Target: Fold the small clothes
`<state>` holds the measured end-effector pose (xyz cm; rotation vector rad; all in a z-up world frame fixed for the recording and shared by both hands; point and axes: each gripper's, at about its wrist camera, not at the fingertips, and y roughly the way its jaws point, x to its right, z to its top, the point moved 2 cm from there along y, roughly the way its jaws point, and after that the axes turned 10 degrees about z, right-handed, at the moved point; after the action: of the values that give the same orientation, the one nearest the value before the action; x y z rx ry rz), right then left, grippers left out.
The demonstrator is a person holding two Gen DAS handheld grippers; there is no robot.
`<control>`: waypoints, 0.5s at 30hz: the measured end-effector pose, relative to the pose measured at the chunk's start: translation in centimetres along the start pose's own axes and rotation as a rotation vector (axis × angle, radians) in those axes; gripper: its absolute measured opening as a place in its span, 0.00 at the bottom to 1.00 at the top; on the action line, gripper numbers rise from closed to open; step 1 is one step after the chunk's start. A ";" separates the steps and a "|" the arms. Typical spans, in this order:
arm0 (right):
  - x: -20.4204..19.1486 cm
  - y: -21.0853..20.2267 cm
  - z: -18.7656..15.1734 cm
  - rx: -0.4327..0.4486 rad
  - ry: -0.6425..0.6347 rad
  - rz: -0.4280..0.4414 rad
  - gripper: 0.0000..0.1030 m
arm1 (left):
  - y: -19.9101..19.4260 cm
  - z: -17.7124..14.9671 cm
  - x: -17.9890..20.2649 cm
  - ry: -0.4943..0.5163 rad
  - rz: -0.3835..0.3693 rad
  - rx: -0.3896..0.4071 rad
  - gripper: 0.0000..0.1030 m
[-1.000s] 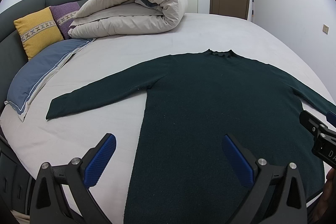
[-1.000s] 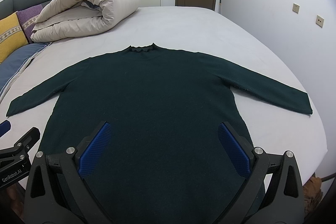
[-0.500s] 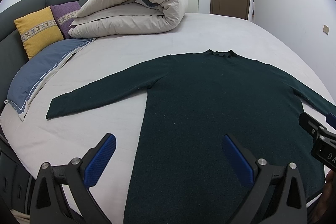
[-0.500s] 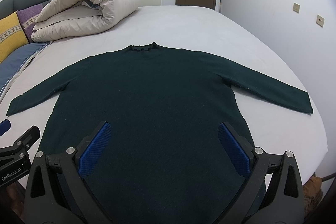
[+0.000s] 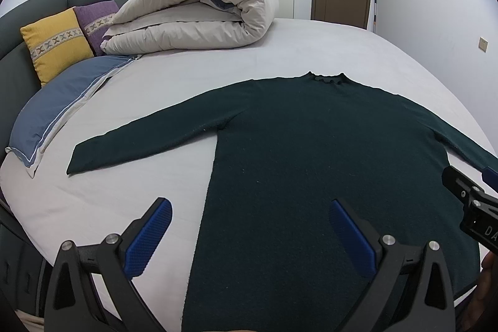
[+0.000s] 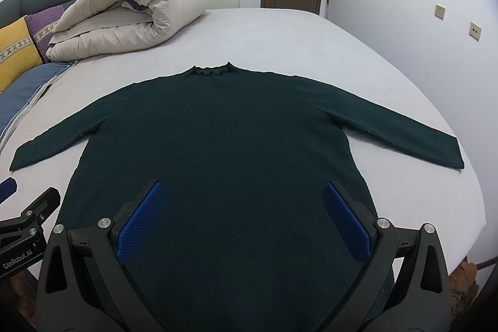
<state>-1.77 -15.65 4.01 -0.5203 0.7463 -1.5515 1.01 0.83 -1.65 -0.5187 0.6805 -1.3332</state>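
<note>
We are holding the left gripper (image 5: pixel 249 234) over the lower left edge of the dark green sweater (image 5: pixel 311 164), its blue fingers (image 5: pixel 149 234) spread wide and gripping nothing, and the right gripper (image 6: pixel 241 221) is hovering over the sweater's lower middle, fingers equally wide apart and empty. The sweater is lying flat on the grey bed (image 6: pixel 280 39) with both sleeves stretched outward, its ruffled collar pointing toward the rolled beige duvet (image 5: pixel 193 17), which is sitting beyond the sweater beside the yellow cushion (image 5: pixel 56 45).
</note>
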 end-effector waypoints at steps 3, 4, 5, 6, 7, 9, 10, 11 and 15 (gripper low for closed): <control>0.0 0.0 0.0 -0.001 -0.001 0.001 1.00 | 0.0 0.0 0.0 0.000 0.000 -0.001 1.00; -0.1 0.0 -0.1 -0.001 -0.002 0.000 1.00 | 0.0 -0.1 0.0 0.000 -0.001 -0.002 1.00; -0.3 0.1 -0.2 -0.001 -0.002 0.001 1.00 | 0.1 -0.1 -0.1 0.001 -0.001 -0.002 1.00; -0.4 0.1 -0.3 -0.002 -0.002 0.001 1.00 | 0.1 -0.1 0.0 0.001 -0.001 -0.002 1.00; -0.3 0.1 -0.2 -0.002 -0.001 0.000 1.00 | 0.1 -0.2 -0.1 0.001 -0.001 -0.003 1.00; -0.5 0.1 -0.4 -0.002 -0.002 0.001 1.00 | 0.1 -0.3 -0.1 -0.003 -0.002 -0.006 1.00; -0.3 0.1 -0.3 -0.002 -0.002 -0.001 1.00 | 0.2 -0.3 -0.1 -0.005 -0.002 -0.007 1.00; -0.5 0.2 -0.4 -0.003 -0.002 -0.001 1.00 | 0.2 -0.3 0.0 -0.006 -0.002 -0.009 1.00; -0.5 0.2 -0.5 -0.004 0.000 -0.001 1.00 | 0.3 -0.4 -0.1 -0.015 -0.004 -0.016 1.00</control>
<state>-1.90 -15.08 3.60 -0.5235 0.7495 -1.5510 0.96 0.95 -2.10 -0.5424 0.6786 -1.3276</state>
